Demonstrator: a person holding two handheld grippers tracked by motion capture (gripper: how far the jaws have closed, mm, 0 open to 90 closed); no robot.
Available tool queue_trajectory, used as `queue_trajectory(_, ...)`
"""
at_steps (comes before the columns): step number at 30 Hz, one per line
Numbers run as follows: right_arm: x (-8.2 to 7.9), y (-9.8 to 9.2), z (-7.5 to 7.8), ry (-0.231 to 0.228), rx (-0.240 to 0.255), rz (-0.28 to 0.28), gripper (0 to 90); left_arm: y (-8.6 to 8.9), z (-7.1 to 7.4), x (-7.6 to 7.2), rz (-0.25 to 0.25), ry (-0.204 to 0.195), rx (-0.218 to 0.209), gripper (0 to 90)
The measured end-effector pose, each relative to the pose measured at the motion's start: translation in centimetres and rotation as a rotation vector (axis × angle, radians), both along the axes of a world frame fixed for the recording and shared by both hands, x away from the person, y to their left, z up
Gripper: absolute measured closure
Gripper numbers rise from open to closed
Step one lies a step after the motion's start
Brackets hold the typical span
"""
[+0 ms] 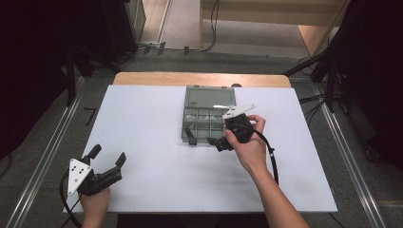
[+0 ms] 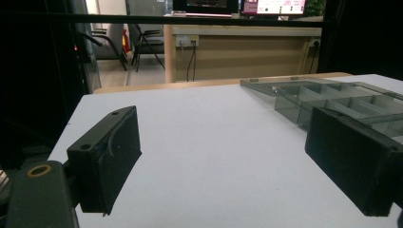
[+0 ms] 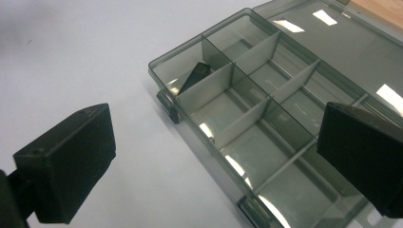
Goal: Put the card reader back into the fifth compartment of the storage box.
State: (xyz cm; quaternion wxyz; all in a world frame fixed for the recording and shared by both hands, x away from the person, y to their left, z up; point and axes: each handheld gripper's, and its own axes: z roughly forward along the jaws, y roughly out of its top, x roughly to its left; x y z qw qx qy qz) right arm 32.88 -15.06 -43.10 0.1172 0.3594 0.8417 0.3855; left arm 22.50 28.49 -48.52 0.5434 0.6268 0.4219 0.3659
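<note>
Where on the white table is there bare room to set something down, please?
The white table top is bare between the smoky clear plastic compartment box and the open left gripper, also along the near edge. It is crowded at the box's front, where the open right gripper hovers; a small black piece lies in one corner compartment.

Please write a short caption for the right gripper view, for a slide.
Open right gripper poised over the clear grey compartment box, its lid folded back; one small dark piece lies in a corner compartment.

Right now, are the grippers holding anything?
No. The left gripper and right gripper are both open and empty; the right hovers over the smoky clear plastic compartment box.
</note>
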Motion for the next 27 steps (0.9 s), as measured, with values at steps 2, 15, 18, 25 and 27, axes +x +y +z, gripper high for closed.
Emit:
queue_trajectory(2,-0.5,-1.0,-0.2,-0.008,0.006,-0.007,0.0,0.0,0.0,0.0,0.001,0.0,0.001,11.6)
queue_trajectory(15,-2.1,-4.3,-0.8,-0.021,0.024,-0.055,0.0,0.0,0.0,0.0,0.0,0.0,0.004,11.6)
queue_trajectory(18,-2.3,-4.7,-1.0,-0.024,0.028,-0.062,0.0,0.0,0.0,0.0,0.001,0.0,0.003,11.6)
queue_trajectory(25,-3.4,-6.4,-1.6,-0.03,0.034,-0.083,0.0,0.0,0.0,0.0,0.001,-0.001,0.004,11.6)
queue_trajectory(27,-3.6,-6.8,-1.7,-0.032,0.035,-0.09,0.0,0.0,0.0,0.0,0.001,0.0,0.004,11.6)
